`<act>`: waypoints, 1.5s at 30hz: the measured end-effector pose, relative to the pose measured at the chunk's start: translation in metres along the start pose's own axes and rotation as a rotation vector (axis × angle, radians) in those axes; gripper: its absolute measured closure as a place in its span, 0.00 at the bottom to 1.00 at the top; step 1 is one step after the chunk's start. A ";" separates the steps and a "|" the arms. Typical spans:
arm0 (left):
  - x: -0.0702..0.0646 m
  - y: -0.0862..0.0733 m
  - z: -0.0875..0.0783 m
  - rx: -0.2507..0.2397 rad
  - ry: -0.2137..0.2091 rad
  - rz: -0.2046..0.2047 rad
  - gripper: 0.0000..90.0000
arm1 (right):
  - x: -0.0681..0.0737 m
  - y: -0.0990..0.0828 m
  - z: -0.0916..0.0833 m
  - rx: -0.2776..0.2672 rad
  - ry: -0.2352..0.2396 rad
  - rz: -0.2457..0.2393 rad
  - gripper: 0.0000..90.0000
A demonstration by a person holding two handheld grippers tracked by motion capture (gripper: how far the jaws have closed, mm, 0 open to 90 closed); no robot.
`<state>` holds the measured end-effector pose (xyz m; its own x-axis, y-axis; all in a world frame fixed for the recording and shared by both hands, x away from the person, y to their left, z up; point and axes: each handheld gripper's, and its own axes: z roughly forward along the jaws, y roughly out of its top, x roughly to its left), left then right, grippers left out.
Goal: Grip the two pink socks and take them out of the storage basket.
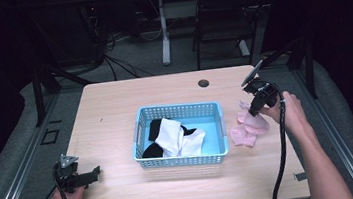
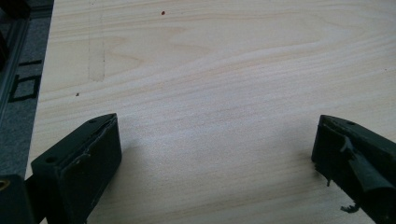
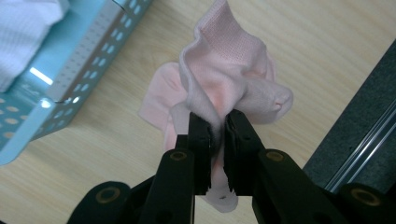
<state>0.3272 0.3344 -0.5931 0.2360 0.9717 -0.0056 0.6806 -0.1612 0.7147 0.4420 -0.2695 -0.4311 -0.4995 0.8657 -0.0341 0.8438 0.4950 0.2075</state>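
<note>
Pinching a pink sock point(image 3: 233, 88) between clenched jaws, the right hand-held gripper point(image 1: 255, 101) lifts it just right of the blue basket point(image 1: 140, 126), which holds white and black socks point(image 1: 173, 136). The left hand-held gripper point(image 1: 92, 173) rests released on the desk point(image 1: 109, 104). No readable writing shows.

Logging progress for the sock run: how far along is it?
Looks done: white socks and a black one lie in the blue basket. In hand: the right tongs are shut on a pink sock beside the basket, another pink piece under it. Likely left: getting the pink ones in. The left tongs are open over bare table.
</note>
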 end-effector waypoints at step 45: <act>0.000 0.000 0.000 0.000 0.000 0.000 0.02 | -0.005 -0.097 0.033 -0.181 0.041 0.109 0.00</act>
<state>0.3272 0.3345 -0.5931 0.2363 0.9717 -0.0058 0.6808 -0.1614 0.7145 0.3689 -0.3194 -0.4836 -0.4177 0.9078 0.0375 0.8462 0.3736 0.3798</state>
